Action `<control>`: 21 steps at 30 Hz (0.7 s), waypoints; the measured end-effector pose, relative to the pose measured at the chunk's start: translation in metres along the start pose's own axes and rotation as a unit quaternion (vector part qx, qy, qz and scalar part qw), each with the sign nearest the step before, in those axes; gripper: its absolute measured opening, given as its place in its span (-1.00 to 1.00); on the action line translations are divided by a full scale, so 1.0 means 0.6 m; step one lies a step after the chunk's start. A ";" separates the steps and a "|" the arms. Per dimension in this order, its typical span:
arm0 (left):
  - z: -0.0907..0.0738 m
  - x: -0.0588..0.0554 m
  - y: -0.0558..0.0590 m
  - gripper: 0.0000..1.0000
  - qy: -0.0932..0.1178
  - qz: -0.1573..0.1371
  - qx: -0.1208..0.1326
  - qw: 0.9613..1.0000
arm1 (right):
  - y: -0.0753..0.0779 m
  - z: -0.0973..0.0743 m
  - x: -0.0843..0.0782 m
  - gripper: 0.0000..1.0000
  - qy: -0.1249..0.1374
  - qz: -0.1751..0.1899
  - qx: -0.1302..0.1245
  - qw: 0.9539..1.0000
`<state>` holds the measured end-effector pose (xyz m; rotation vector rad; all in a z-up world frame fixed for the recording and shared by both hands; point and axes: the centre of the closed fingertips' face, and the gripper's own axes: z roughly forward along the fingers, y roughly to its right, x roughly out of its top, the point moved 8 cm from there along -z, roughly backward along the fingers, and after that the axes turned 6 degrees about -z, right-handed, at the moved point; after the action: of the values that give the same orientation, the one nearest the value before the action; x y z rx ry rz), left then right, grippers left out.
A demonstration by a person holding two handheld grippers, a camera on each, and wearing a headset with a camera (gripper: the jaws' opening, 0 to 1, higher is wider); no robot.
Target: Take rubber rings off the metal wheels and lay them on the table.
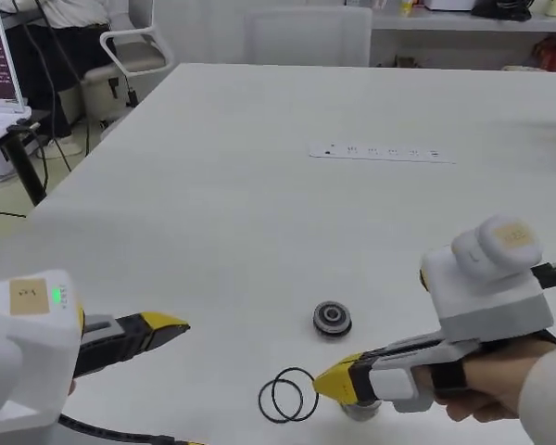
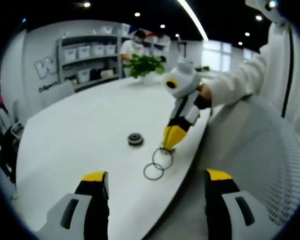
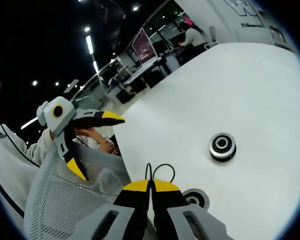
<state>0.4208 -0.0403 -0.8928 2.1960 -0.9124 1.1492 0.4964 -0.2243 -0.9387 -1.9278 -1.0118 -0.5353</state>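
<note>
The right gripper's jaws are pressed together, tips low over the table and right at the rim of two thin black rings – whether one is nipped between them I cannot tell. The rings lie flat, overlapping, close to the near edge. Just beside the right jaw sits a bare wheel, partly hidden under the gripper in the head view. A little farther in stands a second wheel, with its dark ring on.

The left gripper hangs off to the left with its jaws spread wide and nothing between them, well apart from the rings.

Beyond the wheels the white top runs broad and bare to a power strip – plenty of room there, little on the near side. A chair stands by the far left corner.

On the wall a large "W" can be read; the smaller line under it is too blurred. A tan sticker on the left gripper carries marks too small to read.
</note>
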 end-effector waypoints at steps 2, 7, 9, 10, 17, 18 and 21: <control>0.001 0.000 0.000 0.59 0.002 -0.002 -0.002 1.000 | 0.005 0.005 0.000 -1.00 -0.001 0.004 -0.004 1.000; 0.001 0.000 -0.001 0.59 0.005 -0.004 -0.004 1.000 | 0.010 0.019 0.000 -1.00 -0.010 0.005 -0.009 1.000; 0.000 0.001 -0.002 0.59 0.008 -0.005 -0.001 1.000 | 0.014 0.025 -0.001 -1.00 -0.018 0.002 -0.014 1.000; 0.000 0.001 -0.002 0.59 0.009 -0.005 -0.001 1.000 | 0.016 0.026 -0.001 -1.00 -0.020 0.000 -0.016 1.000; 0.000 0.000 -0.004 0.59 0.006 -0.007 0.005 1.000 | 0.026 0.034 -0.009 -1.00 -0.041 -0.007 -0.029 0.999; -0.001 0.000 -0.004 0.59 0.007 -0.008 0.006 1.000 | 0.027 0.035 -0.007 -1.00 -0.042 -0.005 -0.033 0.999; -0.001 0.000 -0.006 0.59 0.007 -0.011 0.012 1.000 | 0.025 0.037 -0.006 -1.00 -0.046 -0.022 -0.037 0.998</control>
<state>0.4234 -0.0374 -0.8930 2.2077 -0.8706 1.1694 0.5062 -0.2118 -0.9606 -2.0142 -1.1104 -0.5185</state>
